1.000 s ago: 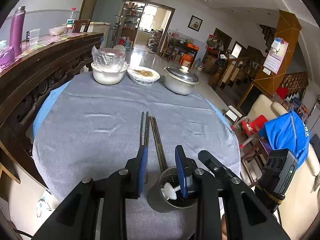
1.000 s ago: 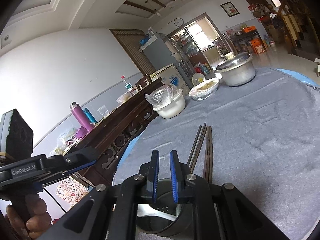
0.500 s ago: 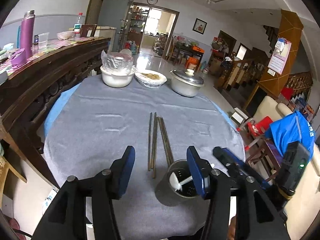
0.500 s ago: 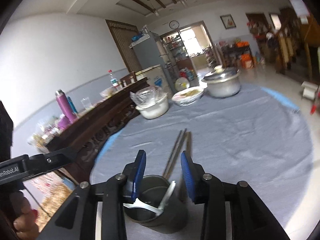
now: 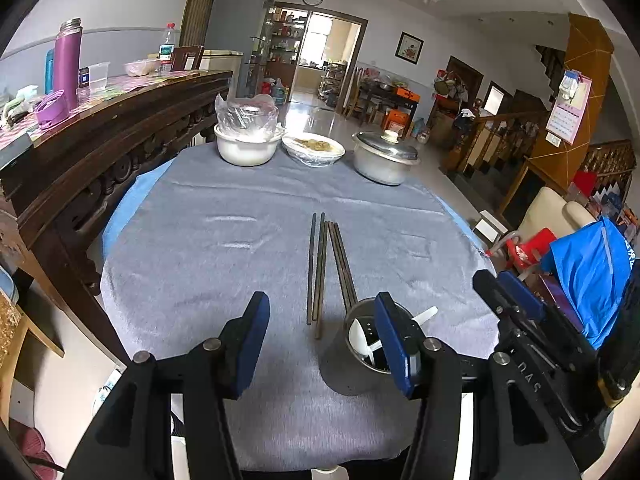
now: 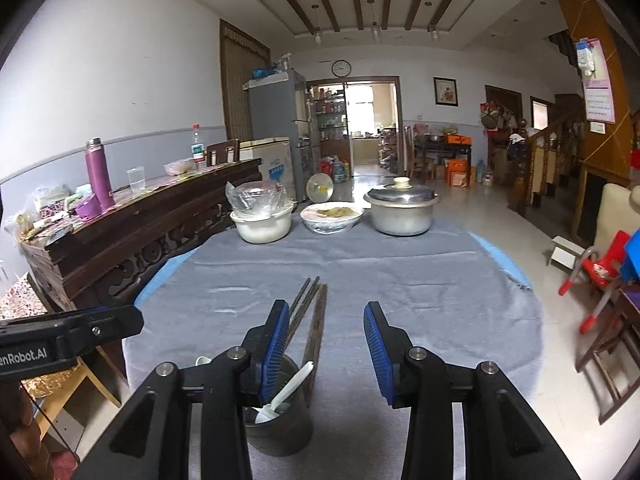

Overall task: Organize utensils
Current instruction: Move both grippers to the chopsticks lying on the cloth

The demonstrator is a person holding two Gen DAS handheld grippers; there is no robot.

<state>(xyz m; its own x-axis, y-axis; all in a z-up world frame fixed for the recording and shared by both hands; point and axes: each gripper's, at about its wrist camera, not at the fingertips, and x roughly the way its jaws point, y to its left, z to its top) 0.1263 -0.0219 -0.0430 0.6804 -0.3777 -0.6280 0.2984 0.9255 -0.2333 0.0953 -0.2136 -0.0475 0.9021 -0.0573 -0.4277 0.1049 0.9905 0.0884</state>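
Several dark chopsticks lie side by side on the grey cloth. Just in front of them stands a metal utensil cup holding white spoons. My left gripper is open above the near ends of the chopsticks, with the cup behind its right finger. My right gripper hovers over the cup. Its jaws are opening, and nothing is pinched between them. Each gripper shows in the other's view: the right one beside the cup, the left one at the left edge.
A wrapped white bowl, a covered plate of food and a lidded metal pot stand along the far edge of the round table. A dark wooden sideboard lines the left. Chairs and a blue bag are on the right.
Both grippers' jaws have spread apart from nearly shut. The right gripper has risen from the cup and rolled level. The left one has drawn back slightly from the chopsticks.
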